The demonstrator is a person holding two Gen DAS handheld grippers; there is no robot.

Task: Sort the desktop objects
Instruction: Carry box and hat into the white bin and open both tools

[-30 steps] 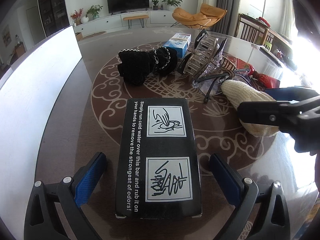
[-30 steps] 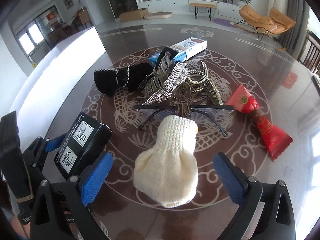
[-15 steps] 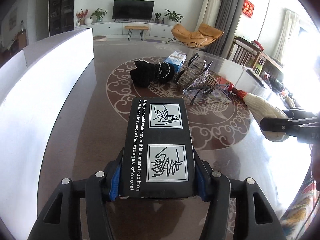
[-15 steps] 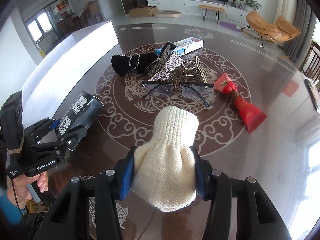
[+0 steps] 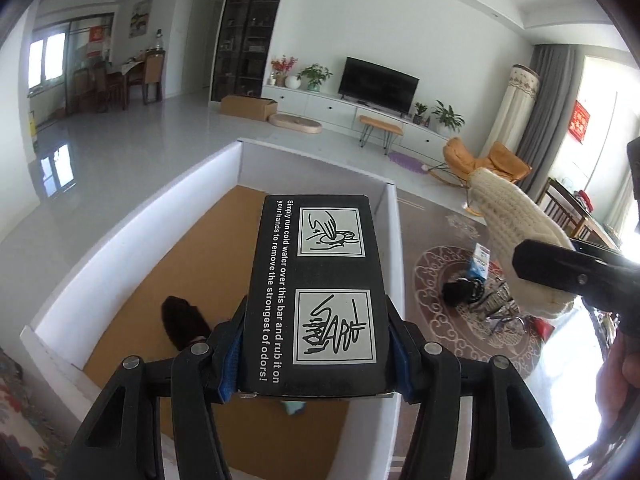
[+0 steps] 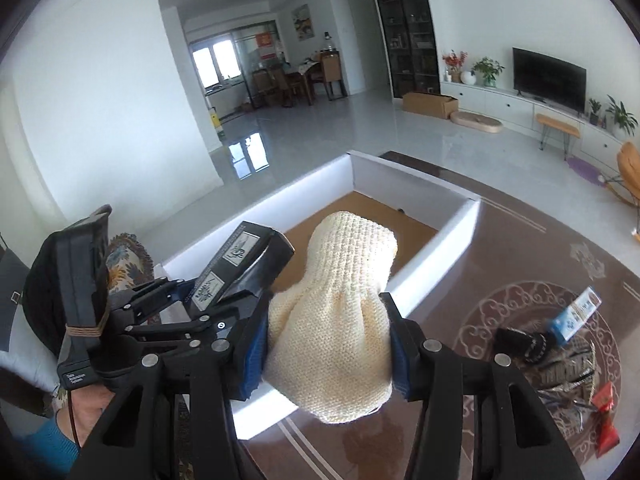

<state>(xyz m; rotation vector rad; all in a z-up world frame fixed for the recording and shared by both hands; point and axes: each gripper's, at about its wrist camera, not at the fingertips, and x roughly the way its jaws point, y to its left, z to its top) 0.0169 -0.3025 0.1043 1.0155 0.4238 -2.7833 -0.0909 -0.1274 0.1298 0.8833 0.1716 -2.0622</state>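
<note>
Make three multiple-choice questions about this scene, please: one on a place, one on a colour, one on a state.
1. Where is the black printed box now?
A. flat on the table
B. held above the white bin
C. on the floor

2. What colour is the knitted item in the right hand-held gripper?
A. cream
B. red
C. blue

3. What is the state of the left hand-held gripper?
A. wide open and empty
B. out of view
C. shut on the box

Answers:
1 B, the bin's brown floor shows below and beyond the box.
2 A, the knit is pale cream in both views.
3 C, both blue pads press the sides of the box.
</note>
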